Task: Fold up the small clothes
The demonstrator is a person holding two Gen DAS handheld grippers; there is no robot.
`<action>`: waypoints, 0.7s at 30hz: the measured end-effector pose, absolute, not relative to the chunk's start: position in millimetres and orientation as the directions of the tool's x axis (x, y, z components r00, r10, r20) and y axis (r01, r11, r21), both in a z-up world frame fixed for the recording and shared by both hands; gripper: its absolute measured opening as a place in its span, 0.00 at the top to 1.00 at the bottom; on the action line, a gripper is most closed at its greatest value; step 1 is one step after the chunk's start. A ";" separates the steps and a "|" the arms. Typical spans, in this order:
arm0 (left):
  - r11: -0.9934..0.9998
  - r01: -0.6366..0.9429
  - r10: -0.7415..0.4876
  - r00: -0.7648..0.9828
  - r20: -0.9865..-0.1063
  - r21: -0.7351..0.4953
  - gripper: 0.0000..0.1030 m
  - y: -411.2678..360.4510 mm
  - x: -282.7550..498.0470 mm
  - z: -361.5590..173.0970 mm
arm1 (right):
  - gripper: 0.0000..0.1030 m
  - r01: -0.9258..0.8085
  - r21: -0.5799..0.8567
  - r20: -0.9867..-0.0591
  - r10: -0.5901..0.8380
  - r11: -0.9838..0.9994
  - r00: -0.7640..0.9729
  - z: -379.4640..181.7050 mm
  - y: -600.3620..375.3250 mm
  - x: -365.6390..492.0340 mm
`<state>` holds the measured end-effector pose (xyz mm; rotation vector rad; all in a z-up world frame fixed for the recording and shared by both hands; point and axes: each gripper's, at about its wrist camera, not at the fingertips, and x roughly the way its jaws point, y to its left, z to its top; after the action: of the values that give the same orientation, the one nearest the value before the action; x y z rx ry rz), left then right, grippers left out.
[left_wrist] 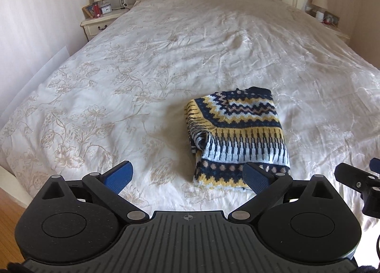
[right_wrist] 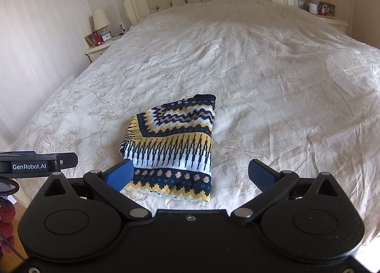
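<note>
— Looking through the left wrist camera first: my left gripper (left_wrist: 188, 175) has its fingers spread wide and holds nothing. The sweater (left_wrist: 237, 136) lies on the bedspread (left_wrist: 106, 97) just beyond the fingers and off to the right, so its near hem sits close to my right-hand blue pad (left_wrist: 257, 178) while the left pad has only bedding ahead of it.

— Which way does it run?

— Its long axis goes near to far, roughly along the fingers. It looks already folded into a thick rectangle, with a rolled, bulging edge on its left side. Chunky patterned knit in navy, yellow and white; soft, and I'd judge it grips easily.

— And the other view?

— From the right wrist camera, my right gripper (right_wrist: 190, 174) is also spread and empty. Here the sweater sits straight ahead, slightly left, its near left corner just behind my left pad (right_wrist: 120, 175). The bedspread is smooth, glossy and wrinkled, so I'd expect the knit to slide on it.

— Which hand is nearer?

— I judge the right one, since the hem falls between its fingers.
</note>
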<state>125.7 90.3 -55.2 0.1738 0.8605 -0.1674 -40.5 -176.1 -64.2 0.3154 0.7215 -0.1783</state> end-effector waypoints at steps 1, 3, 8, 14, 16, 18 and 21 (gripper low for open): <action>0.972 0.220 -0.081 0.641 -0.763 0.081 0.02 90.7 122.3 -55.1 | 0.01 0.271 0.214 -0.672 -0.060 0.939 0.738 -63.9 -174.0 -43.4; 0.971 0.230 -0.096 0.635 -0.766 0.069 0.03 92.0 118.8 -55.1 | 0.01 0.272 0.200 -0.674 -0.069 0.941 0.735 -63.8 -171.4 -47.9; 0.973 0.226 -0.105 0.628 -0.771 0.053 0.03 93.8 108.5 -56.2 | 0.01 0.271 0.186 -0.675 -0.078 0.944 0.734 -63.4 -166.7 -56.3; 0.973 0.224 -0.102 0.621 -0.777 0.051 0.06 93.9 100.5 -56.2 | 0.01 0.265 0.189 -0.675 -0.071 0.945 0.734 -63.5 -164.7 -62.8; 0.973 0.222 -0.094 0.622 -0.777 0.060 0.06 93.6 98.5 -56.4 | 0.01 0.266 0.191 -0.674 -0.070 0.945 0.735 -63.1 -164.3 -64.3; 0.974 0.219 -0.091 0.620 -0.779 0.061 0.06 93.9 97.5 -56.5 | 0.01 0.264 0.193 -0.674 -0.068 0.945 0.736 -62.9 -164.1 -64.9; 0.975 0.213 -0.087 0.617 -0.782 0.060 0.06 95.0 97.1 -57.4 | 0.01 0.259 0.194 -0.670 -0.064 0.946 0.739 -61.6 -162.7 -65.8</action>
<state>97.1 95.0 -57.4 0.1529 0.8904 -0.1736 -65.8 -162.7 -61.6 0.2845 0.7193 -0.1799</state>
